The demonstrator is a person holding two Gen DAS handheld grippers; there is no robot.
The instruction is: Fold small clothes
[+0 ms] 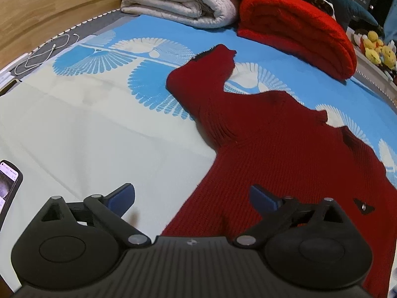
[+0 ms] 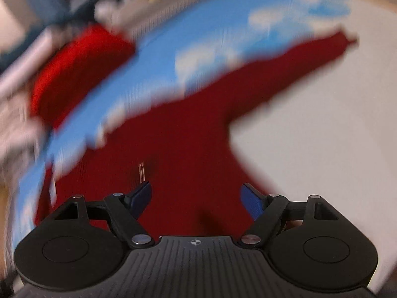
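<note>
Left wrist view. The left gripper (image 1: 192, 197) hangs over the bed, jaws spread wide, nothing between the blue pads (image 1: 122, 197). One pad is over the pale part of the bedsheet (image 1: 86, 129), the other over the body of the dark red sweater (image 1: 285, 149). The sweater lies flat on the sheet, ribbed knit, one sleeve (image 1: 206, 79) stretched up and away toward the blue printed part of the sheet. A small dark label (image 1: 363, 206) sits on the sweater body near the right edge. Behind the sweater, at the far side of the bed: a folded white quilt (image 1: 178, 2) and, just beside it, a folded bright red blanket (image 1: 297, 29). Yellow plush toys (image 1: 377, 49) sit past the blanket. A phone (image 1: 8, 186) with a lit screen lies at the left edge; a white cable (image 1: 42, 54) lies on the grey border near the wooden bed frame (image 1: 49, 2).

Right wrist view. Heavily motion-blurred. The right gripper (image 2: 196, 198) is over the sweater (image 2: 186, 136), jaws apart, with nothing clamped between the pads (image 2: 253, 202). One sleeve (image 2: 310, 52) runs up and right across the pale sheet (image 2: 322, 149). The red blanket (image 2: 79, 67) shows as a smear at upper left.
</note>
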